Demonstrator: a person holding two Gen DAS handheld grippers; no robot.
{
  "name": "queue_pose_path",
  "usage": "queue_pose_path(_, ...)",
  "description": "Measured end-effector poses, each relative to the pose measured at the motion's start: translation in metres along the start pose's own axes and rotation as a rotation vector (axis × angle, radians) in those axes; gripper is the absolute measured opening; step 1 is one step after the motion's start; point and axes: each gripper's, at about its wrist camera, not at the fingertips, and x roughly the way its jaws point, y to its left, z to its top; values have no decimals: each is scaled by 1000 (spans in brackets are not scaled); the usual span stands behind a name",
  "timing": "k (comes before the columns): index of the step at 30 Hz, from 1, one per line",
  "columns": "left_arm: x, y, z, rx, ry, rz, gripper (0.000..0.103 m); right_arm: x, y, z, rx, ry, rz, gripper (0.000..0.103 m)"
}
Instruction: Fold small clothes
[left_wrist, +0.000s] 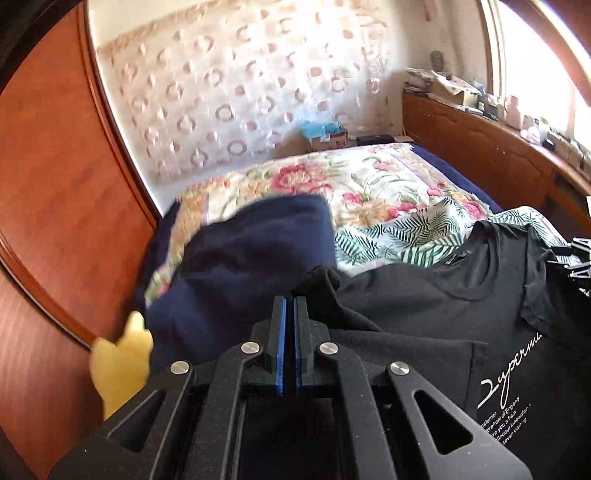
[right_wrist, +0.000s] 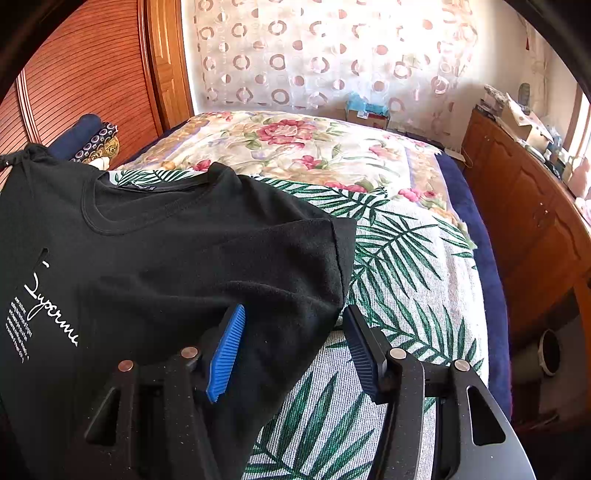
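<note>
So there's a black T-shirt lying front-up on a palm-leaf cloth spread over the bed, with a floral bedspread further back. White script lettering sits on the chest, over on the left side in the right wrist view.

The right tool has its blue pads standing well apart, straddling the shirt's sleeve near the hem. The left pad lies on the black fabric, the right pad by the sleeve edge over the palm cloth. Nothing is pinched between them.

The left tool has its jaws pressed together, pretty much no gap. A bunched bit of the shirt's other sleeve sits right at its tips, but whether the cloth is really caught in there, I can't tell. A dark navy cloth is just beyond it, blurry.

Wooden wardrobe on the left, cluttered wooden dresser on the right.
</note>
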Motion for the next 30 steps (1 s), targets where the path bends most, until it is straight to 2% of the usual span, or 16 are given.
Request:
queue_pose_path(6, 4, 1, -15, -52, 4, -76, 5, 0, 0, 0, -1, 0, 0, 57)
queue_pose_path(7, 6, -1, -14, -57, 4, -96, 8, 0, -1, 0, -1, 0, 0, 57)
queue_pose_path(13, 8, -8, -10, -42, 5, -162, 43, 0, -1, 0, 0, 1, -2, 59)
queue_pose_path(19, 18, -16, 0, 10, 12, -120, 43, 0, -2, 1, 2, 1, -4, 59)
queue_pose_path(30, 19, -17, 0, 31, 16, -94, 44, 17, -6, 21, 11, 31, 10, 59)
